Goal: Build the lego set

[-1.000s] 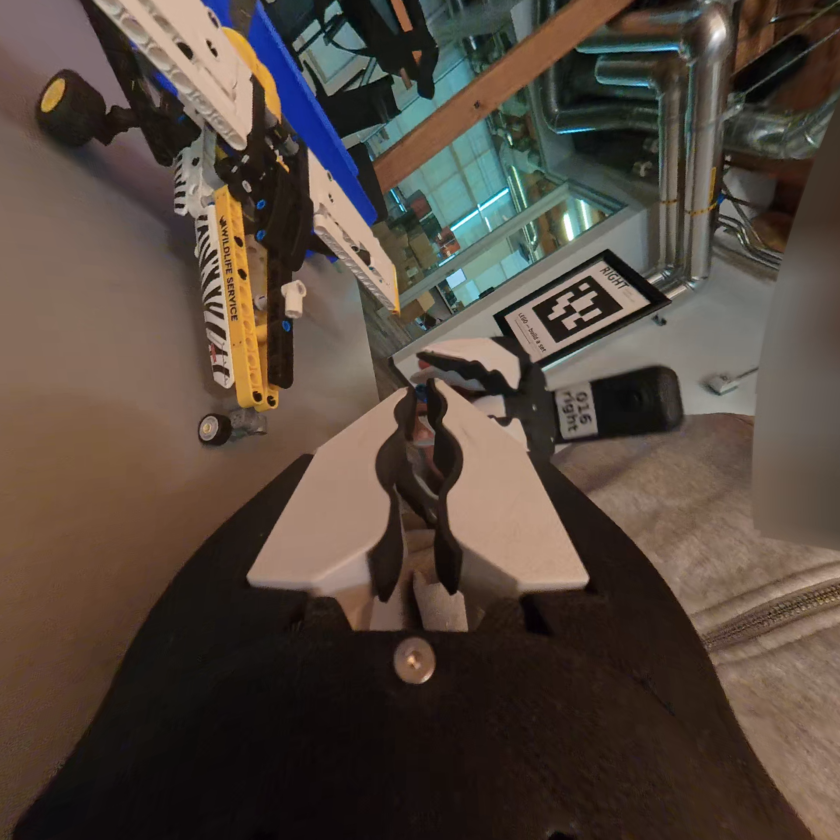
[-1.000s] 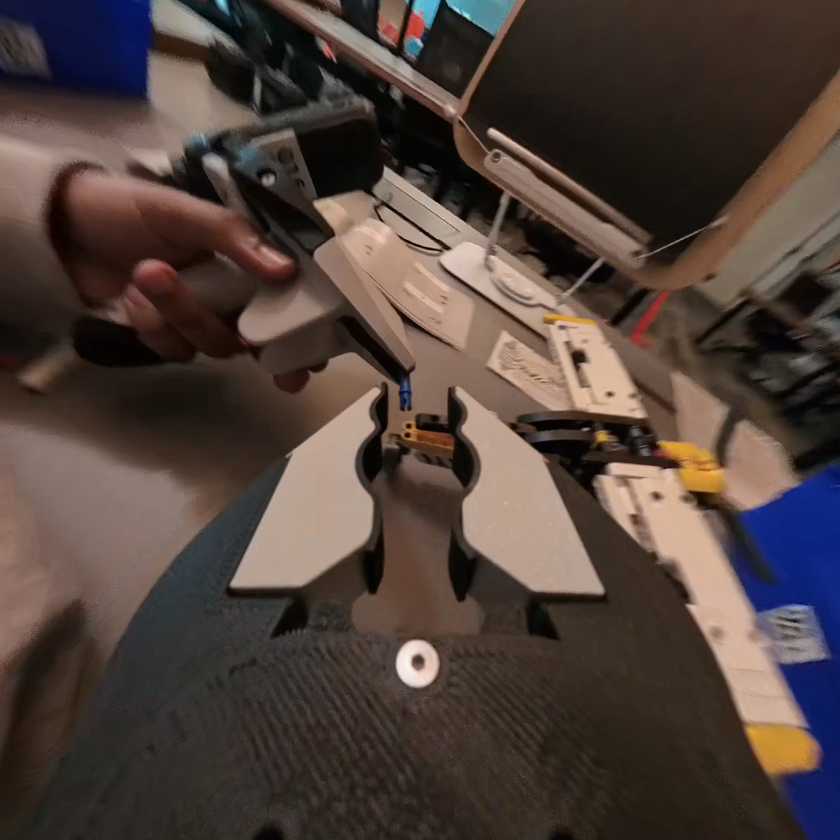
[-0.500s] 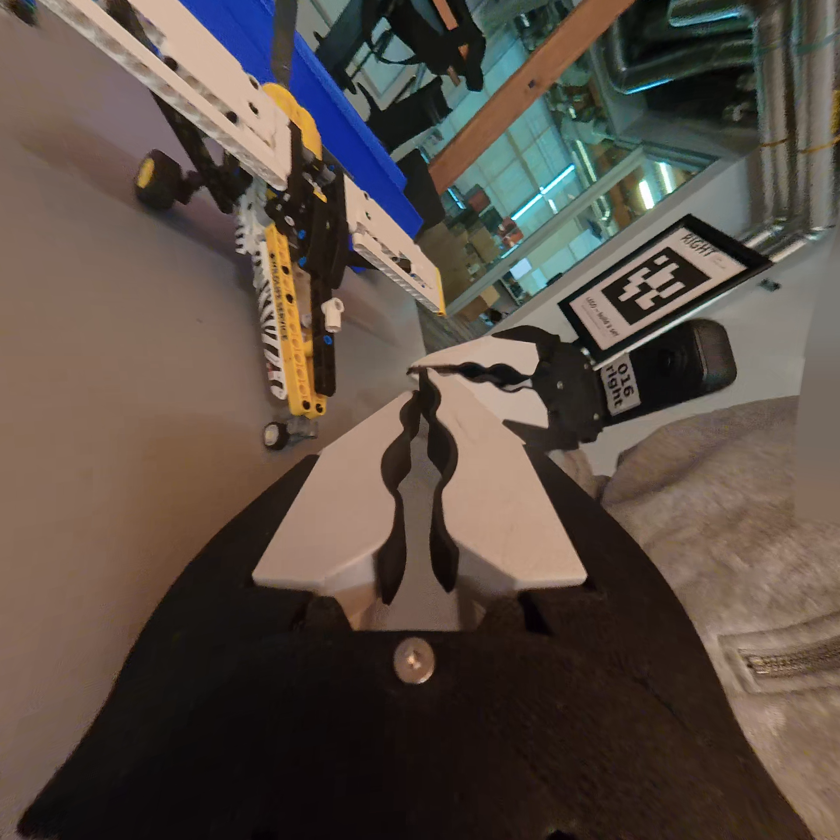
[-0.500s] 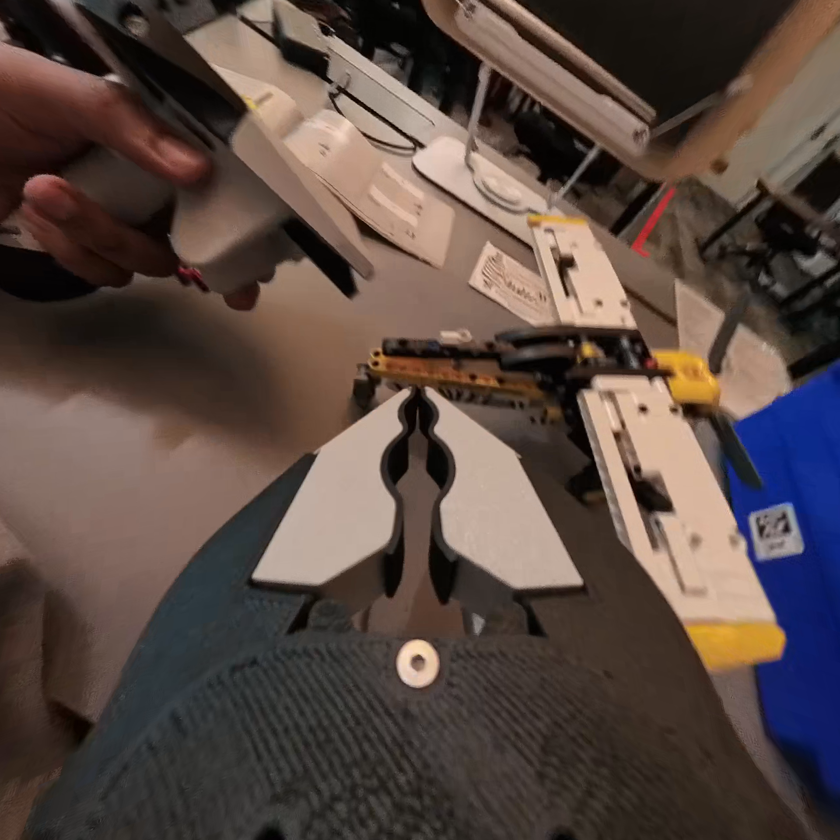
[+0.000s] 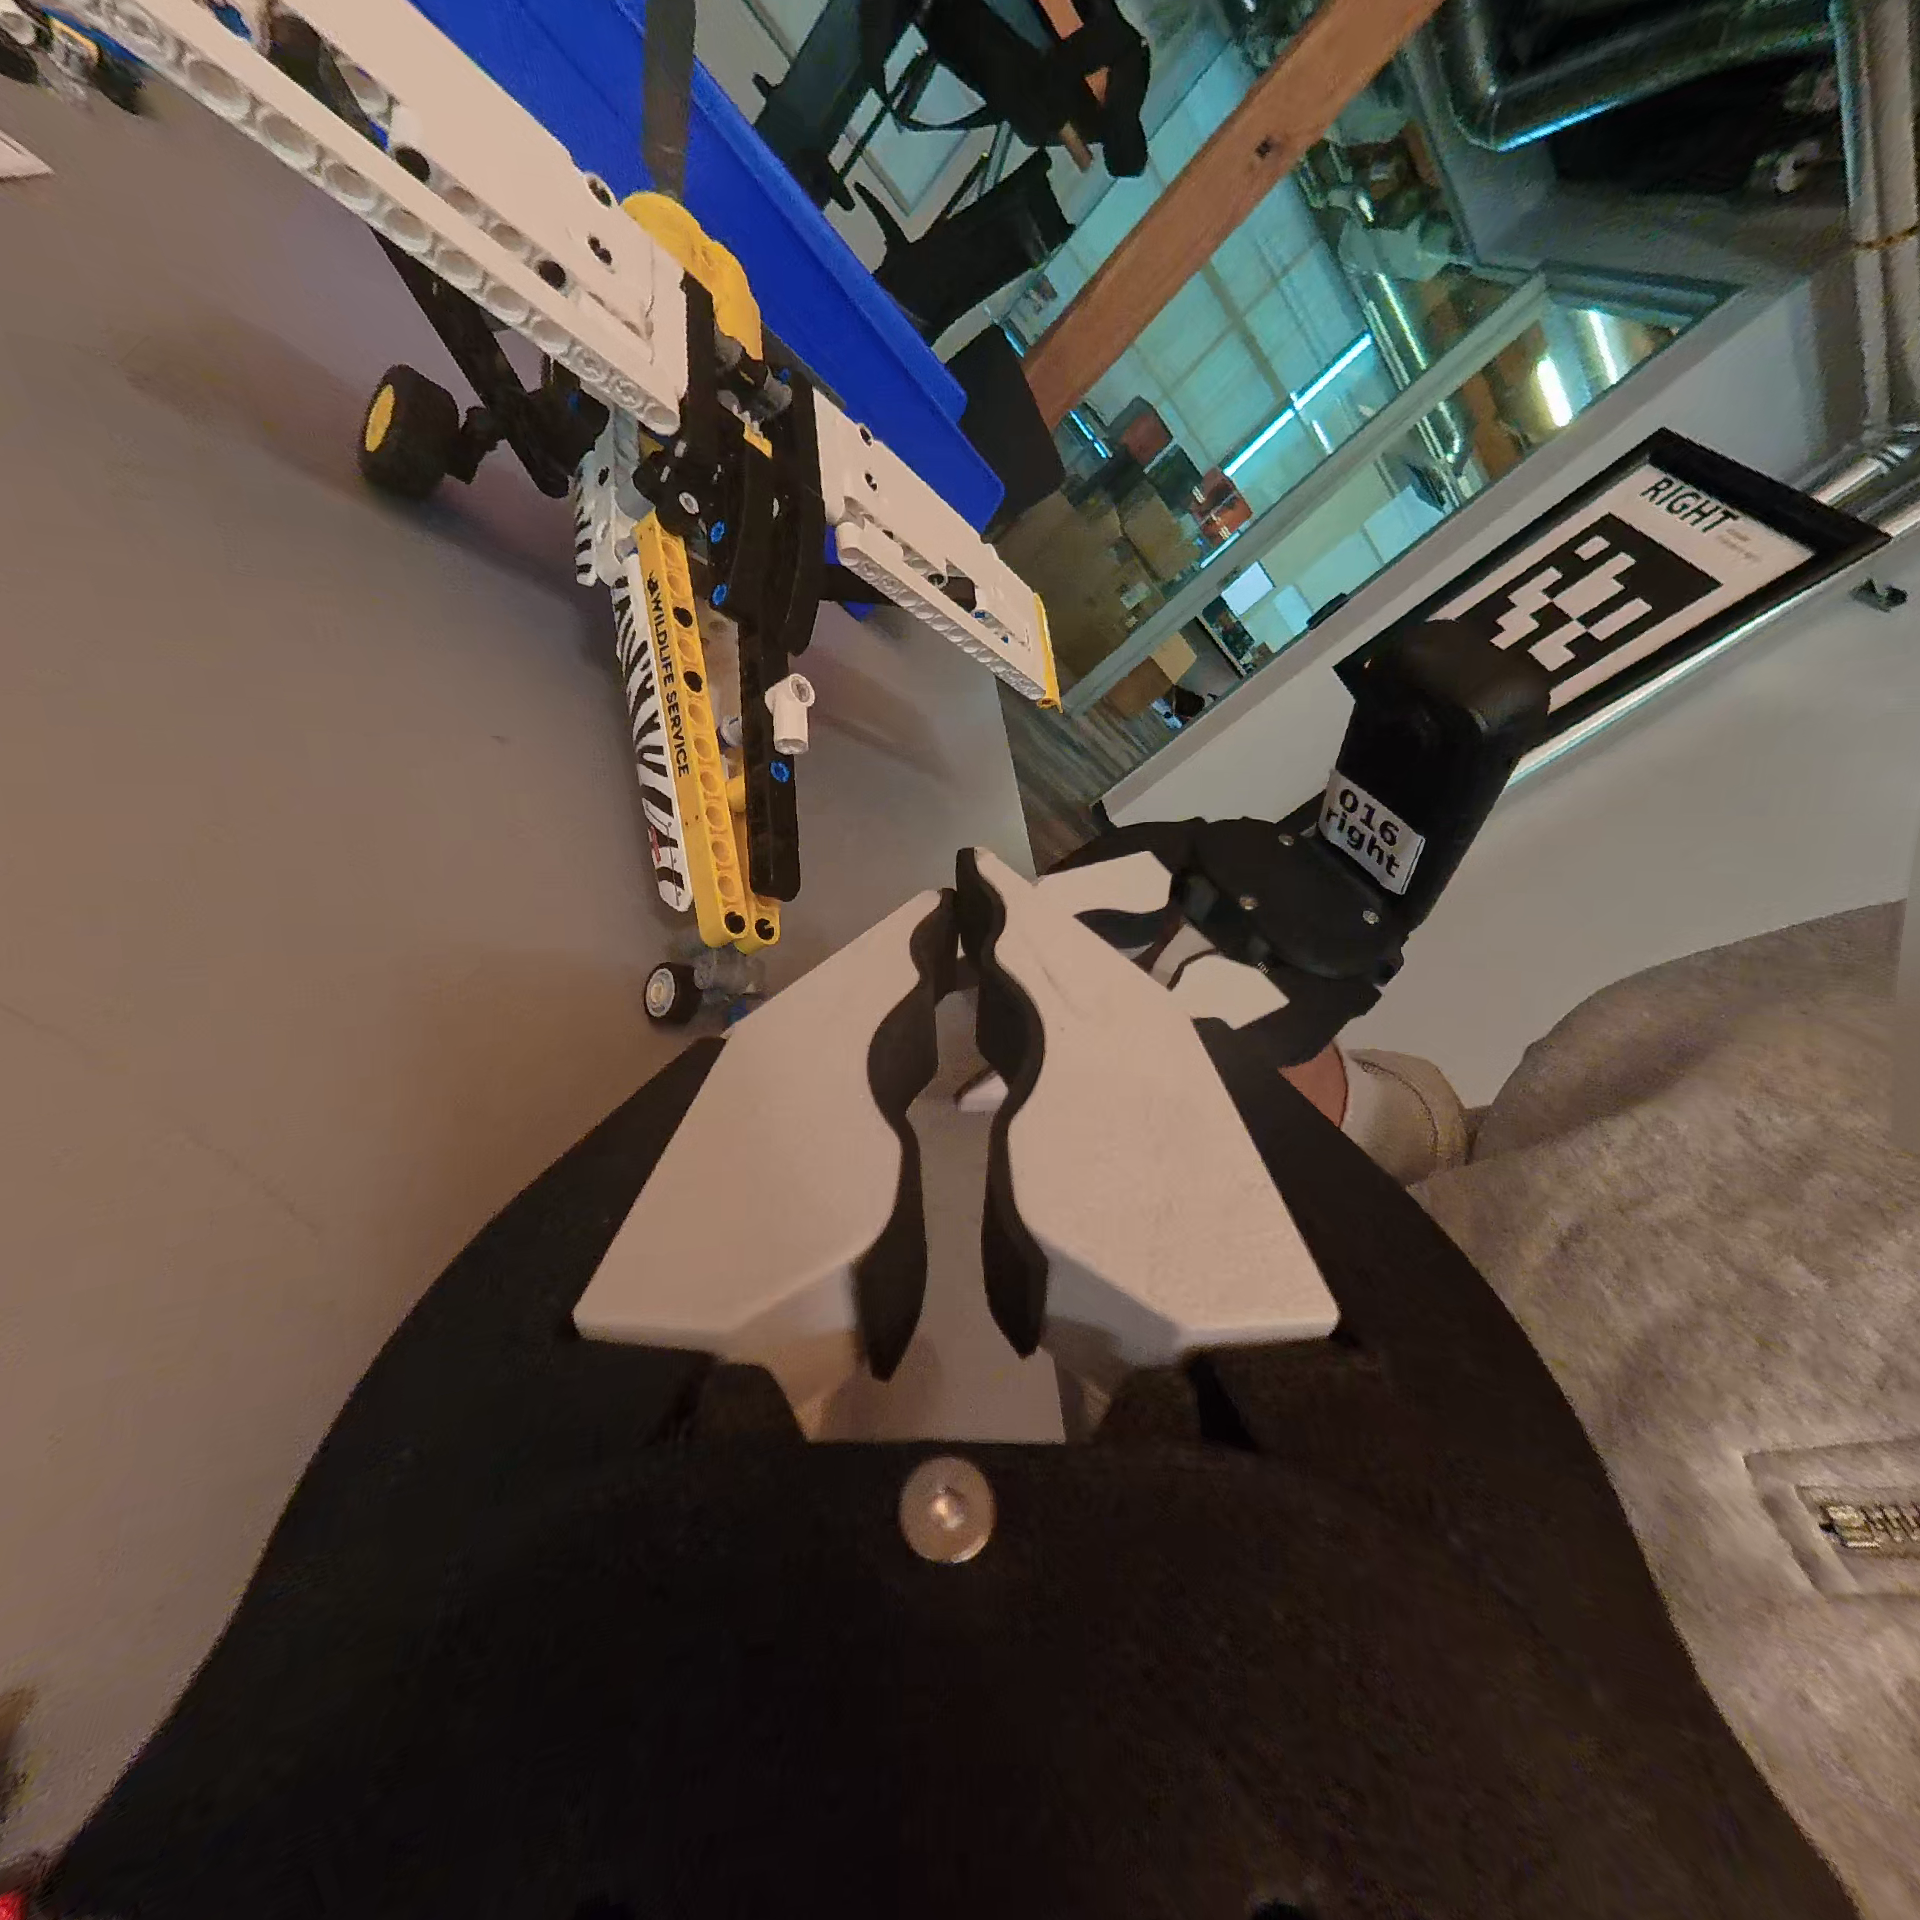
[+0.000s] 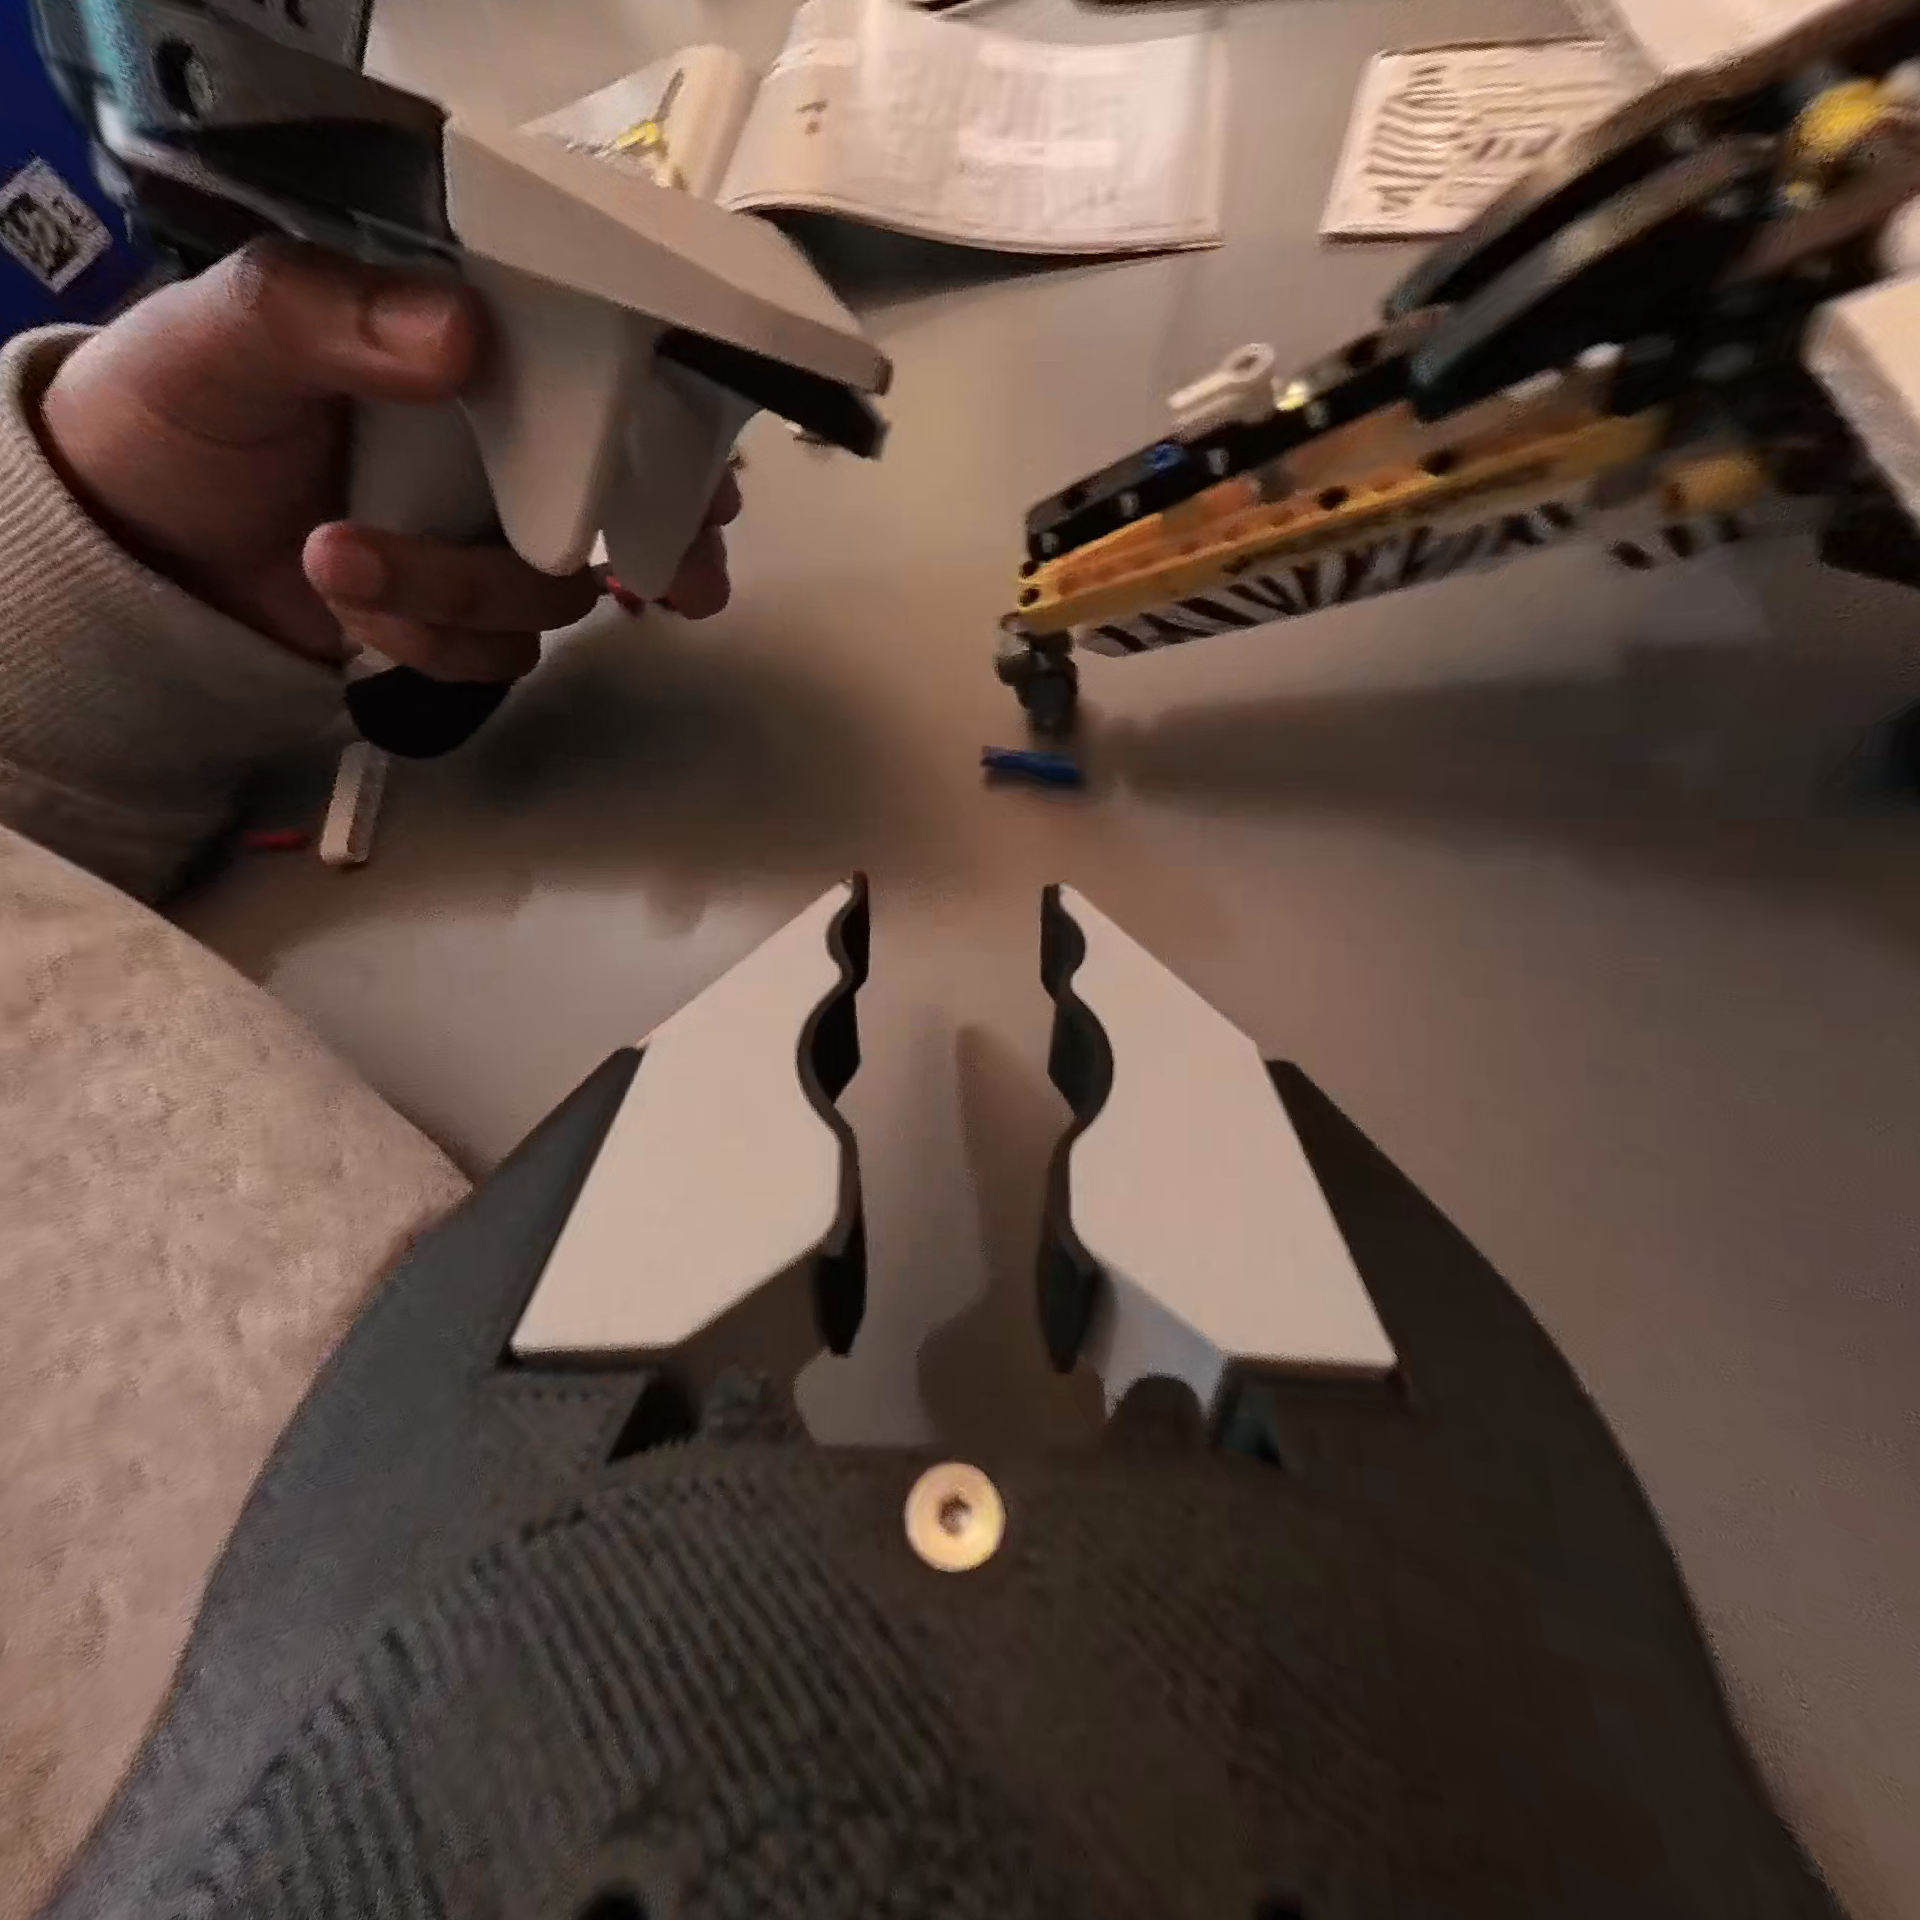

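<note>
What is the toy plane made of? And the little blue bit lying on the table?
The toy plane looks like hard, smooth plastic: shiny beams with rows of round holes, in yellow, black and white. The little blue bit seems plastic too, but it is blurred, so that is a guess. The table looks smooth, grey and slightly glossy.

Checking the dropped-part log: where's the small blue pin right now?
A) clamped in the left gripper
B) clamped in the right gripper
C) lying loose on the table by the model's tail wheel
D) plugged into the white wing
C: the blue pin lies flat on the table, just in front of the tail wheel; the open right gripper holds nothing.
</note>
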The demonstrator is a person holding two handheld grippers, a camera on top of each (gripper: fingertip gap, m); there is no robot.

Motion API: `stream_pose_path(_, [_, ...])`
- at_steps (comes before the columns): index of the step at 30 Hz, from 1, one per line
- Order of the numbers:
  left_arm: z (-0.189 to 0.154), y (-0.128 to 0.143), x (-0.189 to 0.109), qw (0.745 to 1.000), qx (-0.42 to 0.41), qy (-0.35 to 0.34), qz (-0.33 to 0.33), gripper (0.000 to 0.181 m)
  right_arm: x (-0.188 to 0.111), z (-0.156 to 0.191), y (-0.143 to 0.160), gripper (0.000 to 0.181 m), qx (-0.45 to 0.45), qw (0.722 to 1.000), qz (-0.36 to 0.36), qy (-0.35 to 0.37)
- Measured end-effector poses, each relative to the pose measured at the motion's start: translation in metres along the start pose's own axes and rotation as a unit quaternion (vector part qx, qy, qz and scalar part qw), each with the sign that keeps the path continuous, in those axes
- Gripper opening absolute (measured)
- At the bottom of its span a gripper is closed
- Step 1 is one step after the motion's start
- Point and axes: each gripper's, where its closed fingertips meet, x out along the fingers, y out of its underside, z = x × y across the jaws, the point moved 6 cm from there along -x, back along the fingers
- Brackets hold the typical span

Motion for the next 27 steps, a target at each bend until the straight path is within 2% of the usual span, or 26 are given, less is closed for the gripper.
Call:
stream_pose_path(5, [0.003, -0.002, -0.004, 1.0, 0.008, -0.014, -0.007, 0.0, 0.021, -0.005, -0.015, 0.038, -0.059, 0.998, 0.01, 0.01])
stream_pose_path(10, [0.006, -0.003, -0.006, 1.0, 0.009, -0.019, -0.012, 0.0, 0.043, -0.016, -0.017, 0.05, -0.062, 0.997, 0.051, 0.004])
stream_pose_path(15, [0.008, -0.004, -0.007, 1.0, 0.003, -0.015, -0.015, 0.0, 0.052, -0.018, -0.018, 0.035, -0.114, 0.991, 0.073, 0.003])
stream_pose_path(16, [0.008, -0.003, -0.007, 1.0, 0.002, -0.015, -0.015, 0.0, 0.053, -0.016, -0.019, 0.029, -0.122, 0.99, 0.075, -0.004])
stream_pose_path(18, [0.008, -0.004, -0.008, 1.0, 0.002, -0.016, -0.015, 0.0, 0.053, -0.012, -0.017, 0.006, -0.123, 0.989, 0.081, -0.014])
stream_pose_path(19, [0.008, -0.004, -0.008, 1.0, 0.004, -0.017, -0.016, 0.0, 0.051, -0.012, -0.017, 0.003, -0.121, 0.989, 0.083, -0.014])
stream_pose_path(24, [0.01, -0.002, -0.007, 1.0, 0.002, -0.026, -0.007, 0.002, 0.039, -0.013, -0.012, 0.003, -0.078, 0.995, 0.06, -0.027])
stream_pose_path(27, [0.013, 0.003, -0.003, 0.999, -0.012, -0.033, 0.011, 0.019, 0.025, -0.008, -0.025, 0.003, -0.078, 0.996, -0.014, -0.041])
